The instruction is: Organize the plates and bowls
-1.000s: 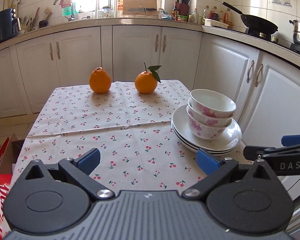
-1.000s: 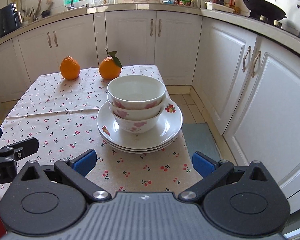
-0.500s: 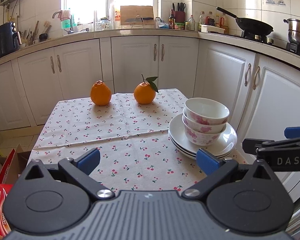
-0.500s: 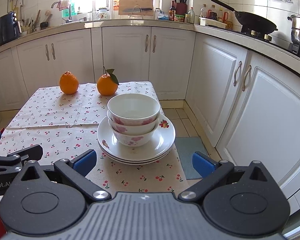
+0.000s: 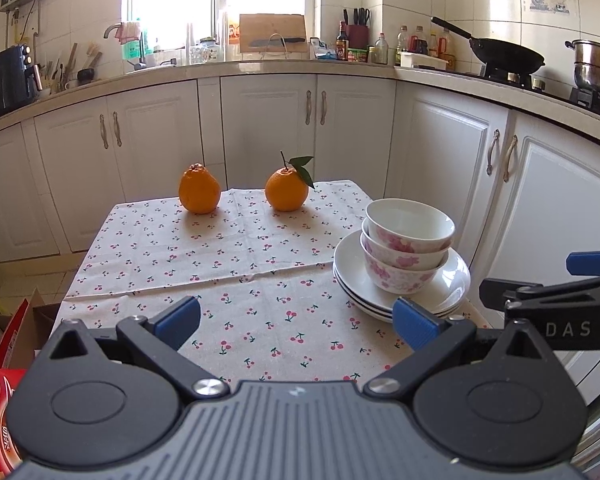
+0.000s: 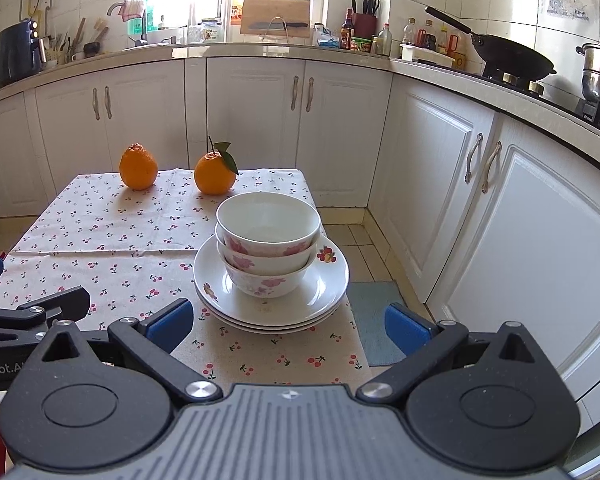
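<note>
Black left gripper, blue fingertip pads, silver pivot screws. Matching right gripper, ribbed grey housing, white "DAS" lettering

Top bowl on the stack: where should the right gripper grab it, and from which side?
Probably the near rim of the top bowl, one finger inside and one outside, coming from above and in front. It sits upright, nested in two other bowls on the plates, so only its rim stands free. The right gripper is open.

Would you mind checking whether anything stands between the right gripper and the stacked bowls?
Nothing visible does: only bare tablecloth lies between the open right gripper and the stacked bowls on the plates.
</note>
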